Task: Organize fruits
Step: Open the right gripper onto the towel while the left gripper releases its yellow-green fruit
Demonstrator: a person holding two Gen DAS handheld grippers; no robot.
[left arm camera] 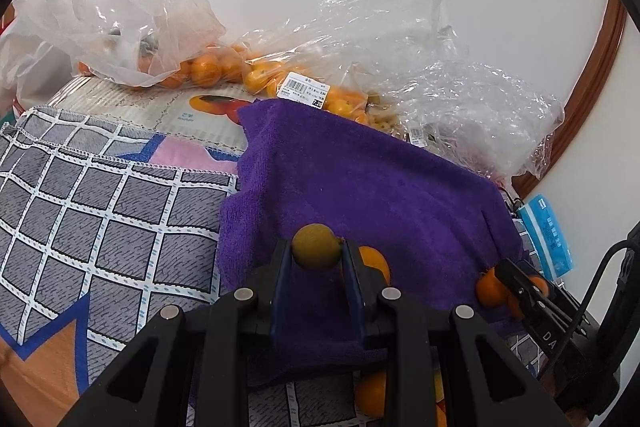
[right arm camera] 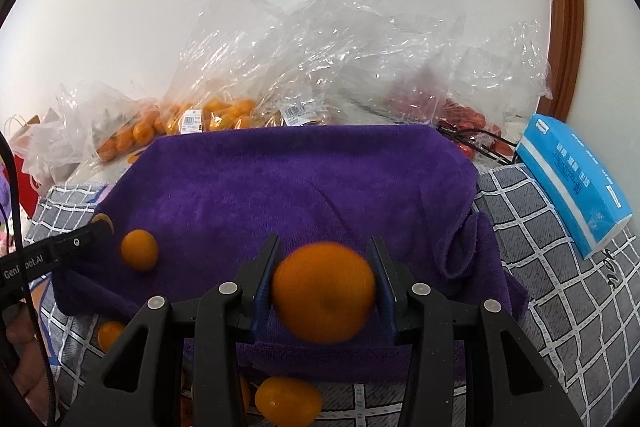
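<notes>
My left gripper is shut on a small yellow-green kumquat, held over the purple towel. An orange fruit lies on the towel just right of it. My right gripper holds an orange mandarin between its fingers above the purple towel; the fruit is blurred. Another mandarin sits on the towel to the left, beside the left gripper's tip. The right gripper also shows in the left wrist view with orange fruit around it.
Clear plastic bags with mandarins and kumquats lie behind the towel, and one with red fruit. A blue tissue pack lies at the right. Loose fruits lie on the grey checked cloth in front.
</notes>
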